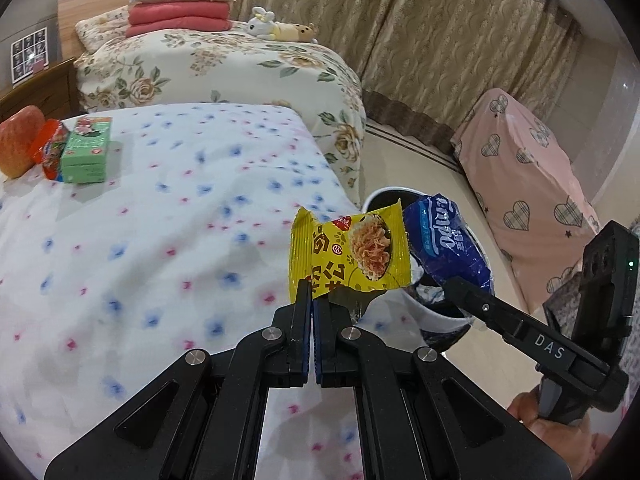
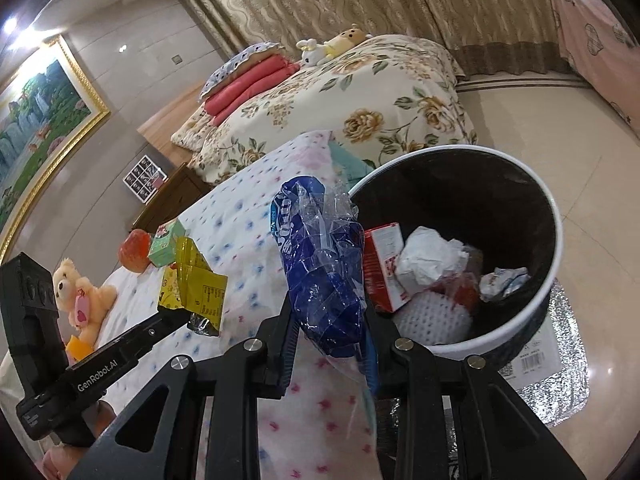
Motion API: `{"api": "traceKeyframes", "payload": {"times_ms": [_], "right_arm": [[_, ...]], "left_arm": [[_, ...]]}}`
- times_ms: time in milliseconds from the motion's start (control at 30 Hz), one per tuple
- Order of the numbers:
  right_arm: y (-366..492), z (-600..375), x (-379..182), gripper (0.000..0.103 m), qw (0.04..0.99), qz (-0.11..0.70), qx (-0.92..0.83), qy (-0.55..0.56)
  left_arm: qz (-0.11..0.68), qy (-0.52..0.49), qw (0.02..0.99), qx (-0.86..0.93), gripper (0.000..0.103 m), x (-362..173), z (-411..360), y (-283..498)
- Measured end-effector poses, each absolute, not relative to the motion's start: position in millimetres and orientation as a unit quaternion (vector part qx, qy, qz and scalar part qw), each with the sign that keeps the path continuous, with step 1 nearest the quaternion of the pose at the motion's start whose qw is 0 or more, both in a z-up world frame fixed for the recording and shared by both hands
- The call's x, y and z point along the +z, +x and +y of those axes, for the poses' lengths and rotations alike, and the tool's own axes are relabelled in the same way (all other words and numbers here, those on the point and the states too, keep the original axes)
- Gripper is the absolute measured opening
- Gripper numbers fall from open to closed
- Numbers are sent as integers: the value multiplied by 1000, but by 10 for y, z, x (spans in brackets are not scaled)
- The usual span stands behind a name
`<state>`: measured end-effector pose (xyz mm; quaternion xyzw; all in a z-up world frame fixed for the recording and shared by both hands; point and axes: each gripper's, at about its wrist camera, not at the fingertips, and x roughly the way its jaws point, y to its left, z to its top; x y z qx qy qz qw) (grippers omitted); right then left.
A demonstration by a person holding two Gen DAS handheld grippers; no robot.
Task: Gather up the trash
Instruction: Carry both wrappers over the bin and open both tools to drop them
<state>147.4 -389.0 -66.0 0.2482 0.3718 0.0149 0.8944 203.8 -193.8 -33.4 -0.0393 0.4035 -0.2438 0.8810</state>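
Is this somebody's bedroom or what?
Most likely a bedroom. There's a bed with a flowery quilt, folded pink blankets with a pillow on top, and long curtains behind. A soft toy lies on the bed too.

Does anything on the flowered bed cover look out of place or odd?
Yes: a red snack packet lies on the flowered bed cover, wedged between an apple and a green carton. It looks like trash not yet collected.
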Motion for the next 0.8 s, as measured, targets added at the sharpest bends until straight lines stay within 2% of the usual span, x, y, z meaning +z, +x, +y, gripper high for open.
{"api": "traceKeyframes", "payload": {"times_ms": [800], "right_arm": [[1345,-4456,-649,28,894,366,-47,254]], "left_arm": [[404,4,867,-291,1,-290,-2730,2107]]}}
